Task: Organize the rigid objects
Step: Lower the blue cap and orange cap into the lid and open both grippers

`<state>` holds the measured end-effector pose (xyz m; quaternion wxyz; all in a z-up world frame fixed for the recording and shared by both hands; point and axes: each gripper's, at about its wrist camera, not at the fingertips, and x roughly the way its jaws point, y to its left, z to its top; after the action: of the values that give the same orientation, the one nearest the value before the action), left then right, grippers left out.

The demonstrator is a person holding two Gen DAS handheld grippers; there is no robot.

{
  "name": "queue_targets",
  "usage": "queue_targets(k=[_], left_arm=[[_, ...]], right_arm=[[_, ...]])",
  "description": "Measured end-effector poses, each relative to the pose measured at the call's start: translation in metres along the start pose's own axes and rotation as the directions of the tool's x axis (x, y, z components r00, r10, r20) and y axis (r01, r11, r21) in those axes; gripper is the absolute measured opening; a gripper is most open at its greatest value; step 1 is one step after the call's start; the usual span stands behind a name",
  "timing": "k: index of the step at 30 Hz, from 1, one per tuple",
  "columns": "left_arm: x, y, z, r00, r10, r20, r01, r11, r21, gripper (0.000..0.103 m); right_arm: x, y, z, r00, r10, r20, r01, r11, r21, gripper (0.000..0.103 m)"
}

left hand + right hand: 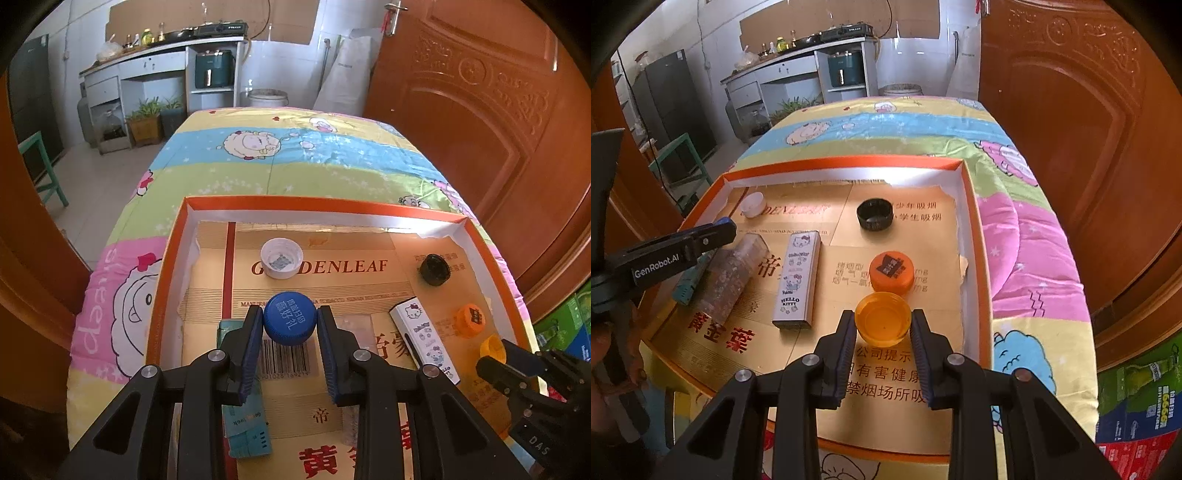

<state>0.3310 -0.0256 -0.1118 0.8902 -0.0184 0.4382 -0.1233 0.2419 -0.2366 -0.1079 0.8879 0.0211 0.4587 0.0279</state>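
My left gripper (290,325) jaws pinch the blue bottle cap (289,318) mid-tray; my right gripper (882,325) jaws clasp the upturned yellow cap (882,318) near the orange tray's (975,236) right wall, just beside the orange cap (892,271).

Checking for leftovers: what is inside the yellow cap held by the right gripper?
The yellow cap faces open side up and looks empty; only its translucent floor shows. What lies under it is covered.

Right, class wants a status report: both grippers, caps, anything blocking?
Left gripper shut on blue cap. Right gripper shut on yellow cap. Orange cap just ahead of yellow cap.
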Motion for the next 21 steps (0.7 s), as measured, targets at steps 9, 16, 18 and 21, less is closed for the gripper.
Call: queue_targets(k=[9,16,18,21], left_arm=[[0.011,-0.004,-0.001,1.000,-0.001,-0.022,0.002,1.000,0.019,0.031],[0.015,-0.006,-0.003,1.000,0.008,-0.015,-0.008,0.999,0.034,0.031],[0.016,-0.006,-0.003,1.000,0.009,-0.016,-0.008,0.999,0.035,0.031],[0.015,-0.006,-0.003,1.000,0.005,-0.015,-0.004,1.000,0.031,0.031]], right_arm=[[0.005,0.006,-0.001,1.000,-0.031,-0.006,0.031,0.999,-0.020,0.030],[0.006,0.007,-0.002,0.999,-0.046,0.012,0.046,0.999,-0.028,0.031],[0.007,0.007,-0.002,0.999,-0.048,0.015,0.049,0.998,-0.033,0.031],[0.007,0.007,-0.002,0.999,-0.050,0.022,0.051,0.998,-0.035,0.031]])
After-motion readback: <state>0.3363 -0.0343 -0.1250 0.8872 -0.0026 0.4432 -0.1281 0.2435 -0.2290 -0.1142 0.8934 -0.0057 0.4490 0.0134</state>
